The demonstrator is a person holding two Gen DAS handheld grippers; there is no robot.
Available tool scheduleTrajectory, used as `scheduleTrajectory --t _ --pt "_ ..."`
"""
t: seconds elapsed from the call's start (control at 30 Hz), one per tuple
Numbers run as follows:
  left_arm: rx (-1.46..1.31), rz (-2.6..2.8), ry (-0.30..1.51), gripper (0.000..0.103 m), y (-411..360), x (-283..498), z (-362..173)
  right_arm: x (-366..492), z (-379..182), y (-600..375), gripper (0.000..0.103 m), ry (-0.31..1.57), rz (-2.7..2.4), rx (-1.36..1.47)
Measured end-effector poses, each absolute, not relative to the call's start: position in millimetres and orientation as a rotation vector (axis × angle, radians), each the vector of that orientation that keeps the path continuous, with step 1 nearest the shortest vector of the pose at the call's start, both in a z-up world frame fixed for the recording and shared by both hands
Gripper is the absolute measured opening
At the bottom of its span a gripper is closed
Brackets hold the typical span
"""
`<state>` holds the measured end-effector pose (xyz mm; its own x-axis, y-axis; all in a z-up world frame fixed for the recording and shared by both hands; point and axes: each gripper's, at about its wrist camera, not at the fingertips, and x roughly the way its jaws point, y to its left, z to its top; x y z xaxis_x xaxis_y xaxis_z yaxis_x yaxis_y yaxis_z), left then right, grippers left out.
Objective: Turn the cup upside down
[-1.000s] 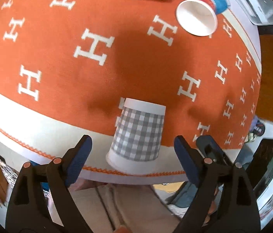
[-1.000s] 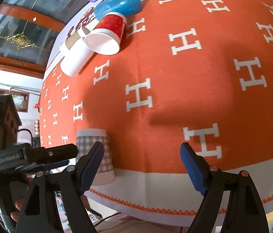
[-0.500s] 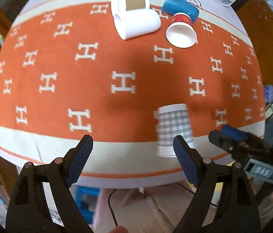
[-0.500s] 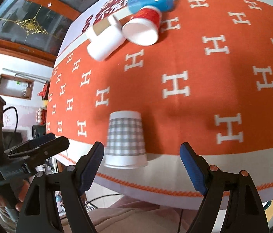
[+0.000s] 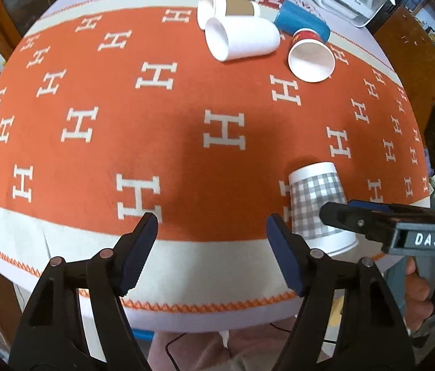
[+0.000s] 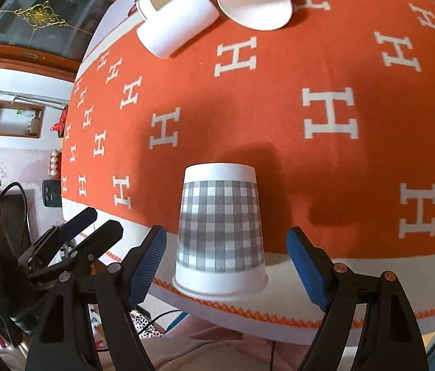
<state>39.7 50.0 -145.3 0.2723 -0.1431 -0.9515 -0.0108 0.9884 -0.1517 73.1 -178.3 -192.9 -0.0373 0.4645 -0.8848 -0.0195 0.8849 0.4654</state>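
The checked cup [image 6: 220, 232] stands rim-down at the near edge of the orange cloth [image 6: 310, 61], so a careless nudge from my right gripper [image 6: 226, 266] could tip it off the table. That gripper sits level, jaws spread wide either side of it, untouching. My left gripper [image 5: 211, 247] hangs released, well left of it.

paper cups on woven cloth

the checked cup [image 6: 220, 228] looks matt paper; the orange tablecloth [image 6: 325, 61] is soft, fuzzy weave; gripper pads [image 6: 146, 262] are textured blue rubber on black plastic.
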Motion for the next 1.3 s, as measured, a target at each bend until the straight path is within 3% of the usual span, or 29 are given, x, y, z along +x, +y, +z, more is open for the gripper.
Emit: scheduleTrajectory --t 0.2,0.27,0.33,0.6,1.0,1.3 --pt "-0.121 -0.095 1.27 0.07 51 41 -156 86 -216 -169 0.082 1.617 0.427 0.396" --pt "-0.14 -0.1 1.276 0.07 52 40 -159 88 -220 -167 0.077 1.628 0.44 0.418" --pt "-0.145 -0.104 1.271 0.07 53 38 -162 89 -223 -163 0.065 1.636 0.45 0.415" --pt "-0.103 -0.121 1.229 0.07 49 28 -159 76 -202 -165 0.063 1.534 0.449 0.396" --pt "-0.092 -0.114 1.101 0.07 42 35 -146 55 -168 -188 0.063 0.991 0.246 0.301" --pt "-0.122 -0.102 1.058 0.07 40 38 -157 18 -184 -174 0.064 0.774 0.26 0.193"
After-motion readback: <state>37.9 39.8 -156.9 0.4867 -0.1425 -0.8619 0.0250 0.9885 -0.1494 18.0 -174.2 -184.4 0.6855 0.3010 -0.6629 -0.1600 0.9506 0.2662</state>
